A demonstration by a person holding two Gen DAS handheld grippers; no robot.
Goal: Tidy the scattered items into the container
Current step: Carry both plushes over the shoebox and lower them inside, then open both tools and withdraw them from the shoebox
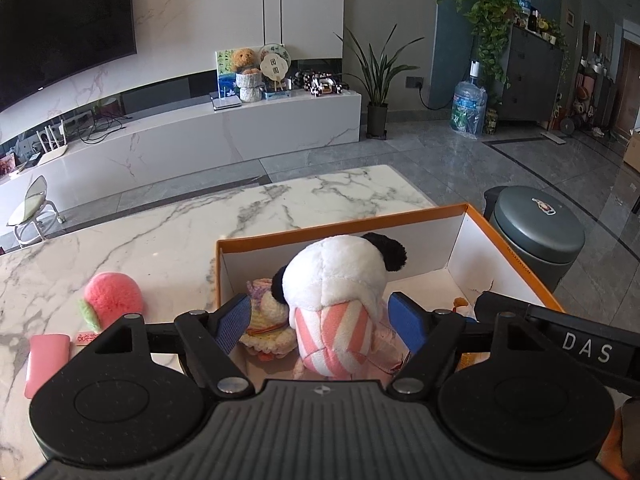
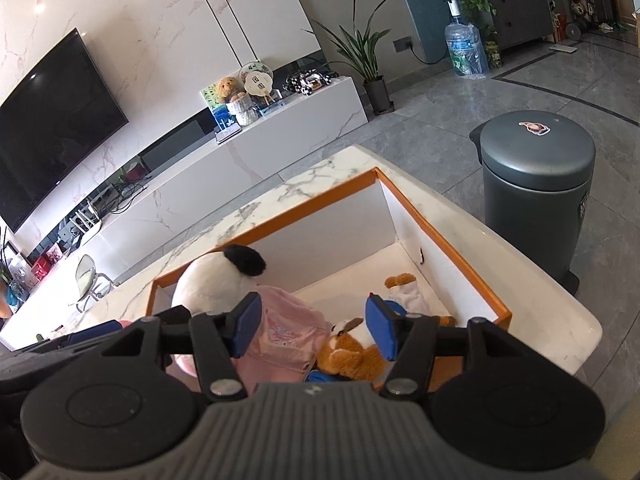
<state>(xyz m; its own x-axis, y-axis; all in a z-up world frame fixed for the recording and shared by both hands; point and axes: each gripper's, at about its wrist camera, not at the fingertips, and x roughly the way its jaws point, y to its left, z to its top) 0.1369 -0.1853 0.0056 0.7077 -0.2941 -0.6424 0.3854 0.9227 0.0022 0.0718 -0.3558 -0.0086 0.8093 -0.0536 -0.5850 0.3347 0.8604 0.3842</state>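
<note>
An orange-rimmed white box (image 1: 340, 227) stands on the marble table; it also shows in the right wrist view (image 2: 448, 240). My left gripper (image 1: 320, 322) is open, its blue pads either side of a panda plush (image 1: 336, 280) in pink-striped clothes that sits inside the box. A crocheted doll (image 1: 266, 320) lies beside the panda. My right gripper (image 2: 312, 326) is open above a pink cap (image 2: 284, 340) and a brown-and-white plush dog (image 2: 348, 354) in the box. A pink peach plush (image 1: 112, 300) and a pink flat case (image 1: 46, 360) lie on the table left of the box.
A small pink tag (image 1: 86, 337) lies by the case. A grey lidded bin (image 2: 536, 184) stands on the floor right of the table. A TV bench (image 1: 200, 136) with ornaments lines the far wall. The marble tabletop (image 1: 160, 232) extends left and beyond the box.
</note>
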